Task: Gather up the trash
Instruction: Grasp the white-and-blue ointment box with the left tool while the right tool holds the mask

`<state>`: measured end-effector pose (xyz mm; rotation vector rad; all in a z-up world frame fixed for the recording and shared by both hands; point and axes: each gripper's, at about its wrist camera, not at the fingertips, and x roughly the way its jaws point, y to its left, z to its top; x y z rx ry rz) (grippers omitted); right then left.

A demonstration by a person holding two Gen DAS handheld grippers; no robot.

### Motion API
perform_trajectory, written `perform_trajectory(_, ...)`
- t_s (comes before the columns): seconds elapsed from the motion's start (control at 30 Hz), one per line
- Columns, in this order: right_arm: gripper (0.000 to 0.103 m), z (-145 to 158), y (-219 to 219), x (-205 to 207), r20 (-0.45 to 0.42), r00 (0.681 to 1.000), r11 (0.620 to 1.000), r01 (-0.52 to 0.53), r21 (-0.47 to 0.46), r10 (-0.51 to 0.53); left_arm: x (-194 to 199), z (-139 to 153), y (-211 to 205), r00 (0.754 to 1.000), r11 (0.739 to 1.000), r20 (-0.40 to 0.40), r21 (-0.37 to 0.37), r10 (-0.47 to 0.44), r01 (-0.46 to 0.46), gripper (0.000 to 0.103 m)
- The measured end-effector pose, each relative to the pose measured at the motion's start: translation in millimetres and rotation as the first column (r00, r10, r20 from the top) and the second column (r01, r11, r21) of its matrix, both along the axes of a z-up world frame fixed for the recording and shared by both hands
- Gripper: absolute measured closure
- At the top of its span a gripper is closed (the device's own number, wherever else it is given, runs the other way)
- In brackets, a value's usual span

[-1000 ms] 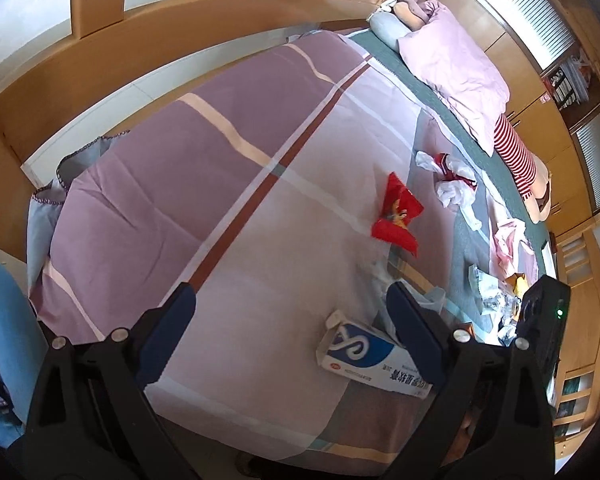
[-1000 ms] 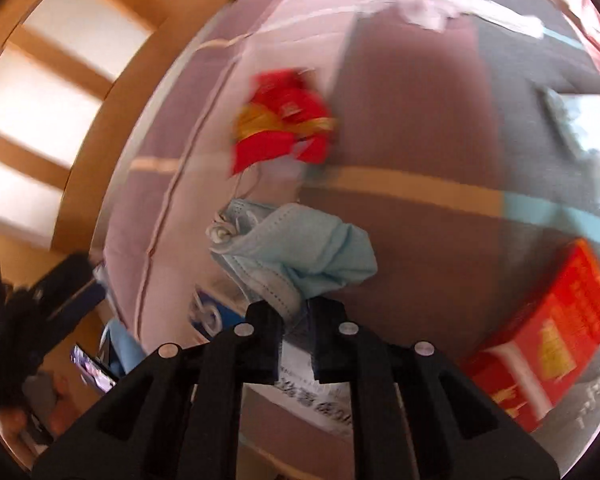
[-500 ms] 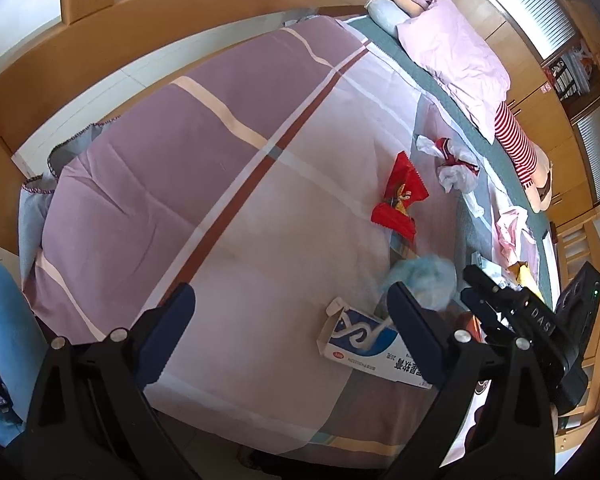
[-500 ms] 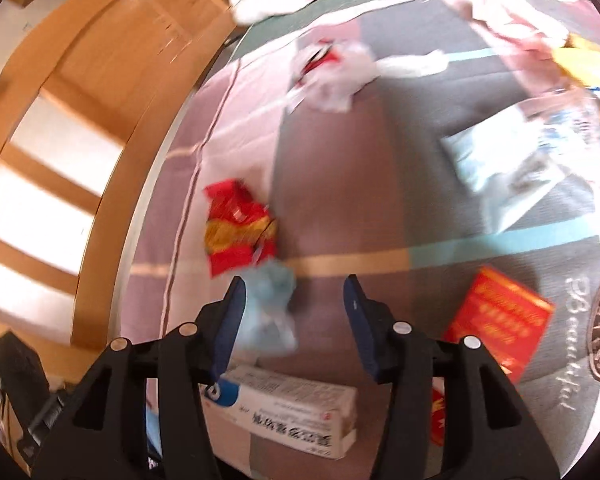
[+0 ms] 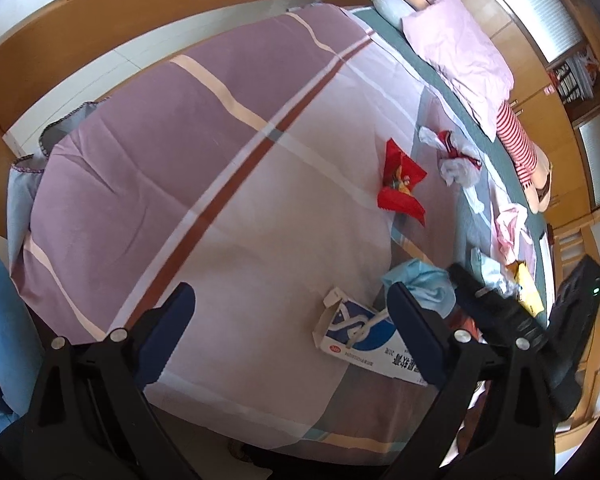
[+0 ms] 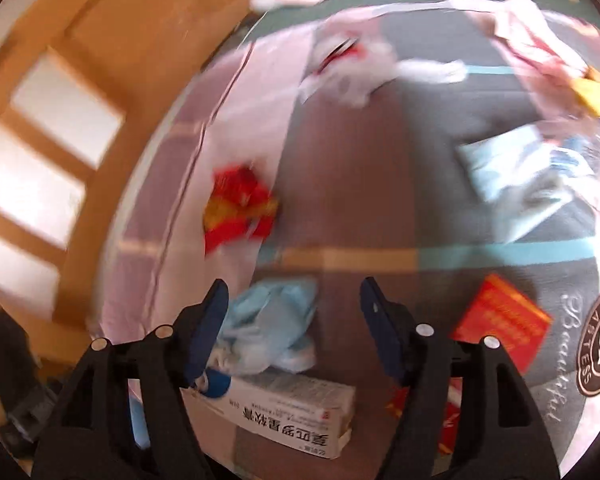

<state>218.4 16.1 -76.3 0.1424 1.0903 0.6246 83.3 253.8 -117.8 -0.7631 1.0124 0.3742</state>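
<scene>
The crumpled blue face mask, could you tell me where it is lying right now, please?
The blue face mask lies on the bedspread in the right wrist view, just inside the opening right gripper's left finger, between the medicine box and the red wrapper.

the right gripper (image 6: pixel 294 300) has let go the blue mask (image 6: pixel 272 324); its jaws are opening and the mask now lies on the bed (image 6: pixel 339 200).

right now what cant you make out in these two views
- Right wrist view: motion blur smears the red snack wrapper and white crumpled trash.
- Left wrist view: a finger of the left gripper covers part of the medicine box; the right gripper hides the red packet.
</scene>
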Motion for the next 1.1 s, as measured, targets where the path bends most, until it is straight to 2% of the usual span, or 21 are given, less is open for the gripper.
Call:
perform_trajectory(0.07,0.035,-7.7,17.5,-4.9,0.021,0.999,0.994,-0.039,-0.1,0.041,-1.6,0.3,3.0,1.0,1.0,0.002,0.003,0.019,-0.019,0.007)
perform_trajectory(0.13,0.036,-14.9,27.2,-7.8,0.028,0.997,0.985,-0.062,-0.161,0.067,-3.6,-0.2,5.3,1.0,1.0,0.0,0.001,0.027,-0.027,0.007)
perform_trajectory(0.27,0.078,-17.5,36.3,-12.0,0.059,0.991,0.977,-0.111,-0.182,0.123,-2.8,-1.5,4.5,1.0,1.0,-0.005,-0.003,0.024,-0.024,0.007)
perform_trajectory(0.33,0.086,-11.0,35.1,-14.0,0.118,0.986,0.976,-0.091,-0.196,0.116,-1.9,-1.5,2.5,1.0,1.0,-0.005,-0.002,0.018,-0.018,0.007)
perform_trajectory(0.43,0.087,0.5,23.8,-9.7,0.168,0.984,0.985,-0.03,-0.172,0.06,-2.1,-2.0,0.8,1.0,1.0,-0.006,-0.003,0.007,-0.007,0.007)
perform_trajectory(0.6,0.087,12.7,-11.3,4.1,0.208,0.972,0.982,0.138,-0.131,-0.109,2.6,-4.8,-8.1,0.998,0.998,-0.025,-0.001,-0.055,0.055,0.007)
perform_trajectory(0.73,0.087,10.2,-38.1,15.7,0.161,0.962,0.966,0.237,-0.105,-0.219,8.7,-6.2,-26.3,0.988,0.988,-0.025,-0.004,-0.151,0.151,0.007)
perform_trajectory(0.8,0.087,7.8,-46.8,20.1,0.136,0.958,0.958,0.268,-0.097,-0.254,13.0,-8.3,-35.2,0.979,0.978,-0.017,-0.034,-0.204,0.204,0.007)
perform_trajectory(0.93,0.087,11.5,-55.4,21.4,0.158,0.944,0.948,0.305,-0.091,-0.289,17.2,-20.3,-53.4,0.956,0.942,-0.007,-0.171,-0.294,0.288,0.007)
perform_trajectory(1.1,0.087,13.7,-55.6,19.5,0.162,0.942,0.947,0.31,-0.084,-0.294,21.0,-32.1,-66.8,0.942,0.91,0.019,-0.252,-0.335,0.329,0.007)
